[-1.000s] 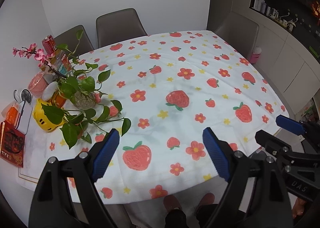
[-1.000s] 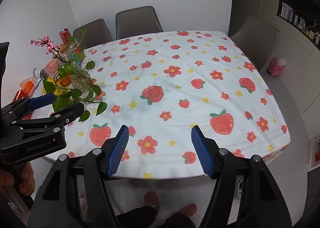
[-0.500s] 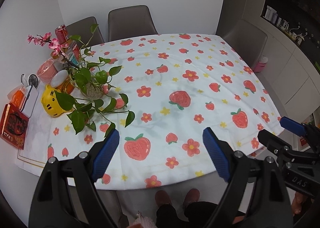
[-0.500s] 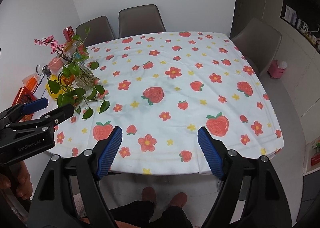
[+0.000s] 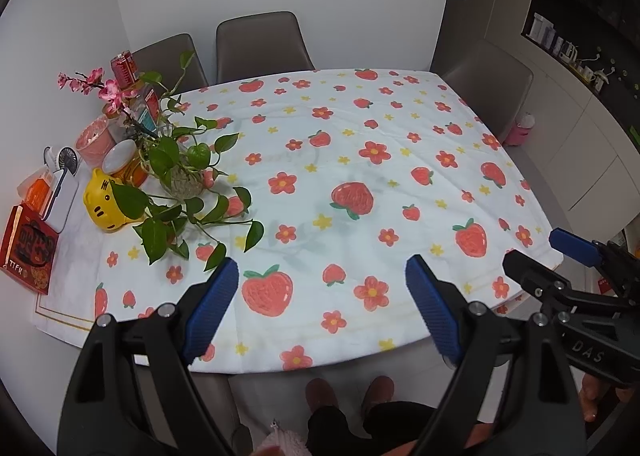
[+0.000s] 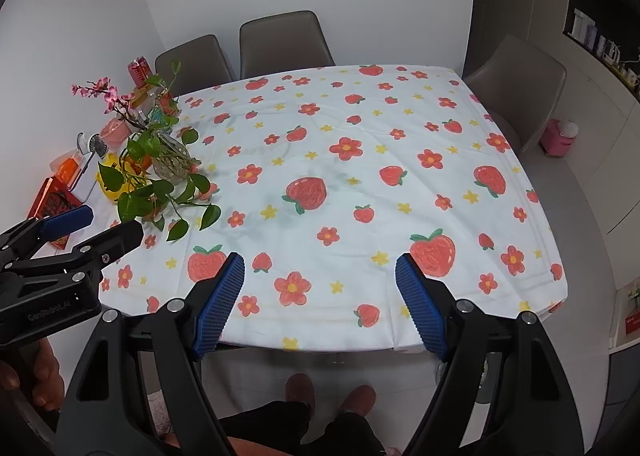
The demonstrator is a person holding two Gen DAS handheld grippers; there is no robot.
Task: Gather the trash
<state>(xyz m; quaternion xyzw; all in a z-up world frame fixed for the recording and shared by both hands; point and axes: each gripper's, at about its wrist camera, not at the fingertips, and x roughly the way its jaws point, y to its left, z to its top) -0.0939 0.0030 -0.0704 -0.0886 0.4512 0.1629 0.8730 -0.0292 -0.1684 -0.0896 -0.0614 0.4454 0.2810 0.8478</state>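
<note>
My left gripper [image 5: 320, 308] is open and empty, held above the near edge of the table with the strawberry tablecloth [image 5: 360, 184]. My right gripper [image 6: 320, 296] is open and empty too, beside it over the same edge. Each gripper shows at the side of the other's view. A red soda can [image 5: 124, 68] stands at the far left of the table, also in the right wrist view [image 6: 139, 71]. No loose trash shows on the cloth.
At the table's left stand a vase with a trailing green plant [image 5: 180, 176], pink blossoms [image 5: 100, 86], a yellow cat figure [image 5: 102, 206], a pink cup [image 5: 94, 138], a small white fan [image 5: 66, 158], a red box [image 5: 28, 248]. Grey chairs [image 5: 260, 42] ring the table. A pink bin [image 6: 560, 136] sits on the floor.
Both grippers have pulled back and risen from the table, so more of the table and the floor at my feet shows. Both stay open.
</note>
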